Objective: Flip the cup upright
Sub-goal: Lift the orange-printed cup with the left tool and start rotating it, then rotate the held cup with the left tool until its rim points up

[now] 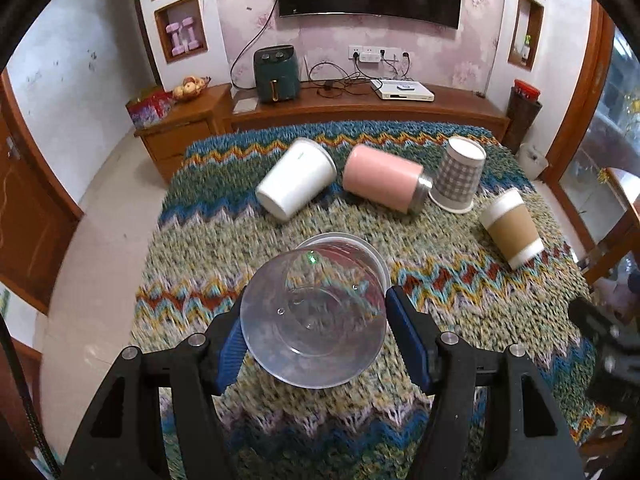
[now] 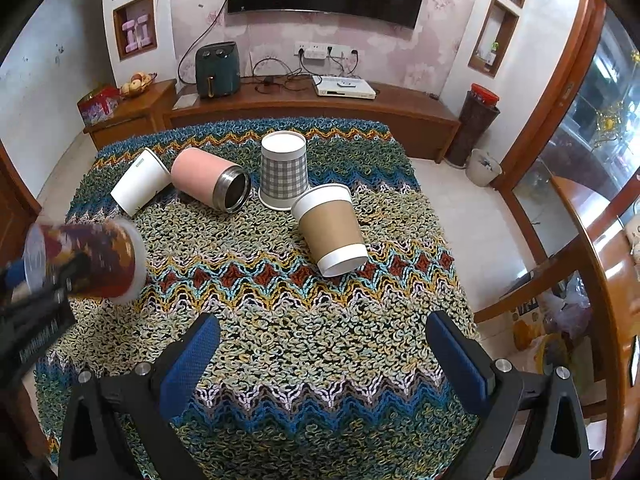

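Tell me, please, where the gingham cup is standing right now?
The gingham cup stands upside down at the far side of the rug, between the pink flask and the brown paper cup.

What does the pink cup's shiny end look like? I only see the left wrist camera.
Observer: In the right wrist view, the pink cup lies on its side with an open steel mouth and no lid.
Operator: Is the other grabber holding something?
Observer: No. The right gripper is open, with only the blanket between its fingers.
Operator: Is my see-through cup standing up?
Observer: No. From the side, the clear cup is sideways in the left gripper, with its rim toward the table's middle.
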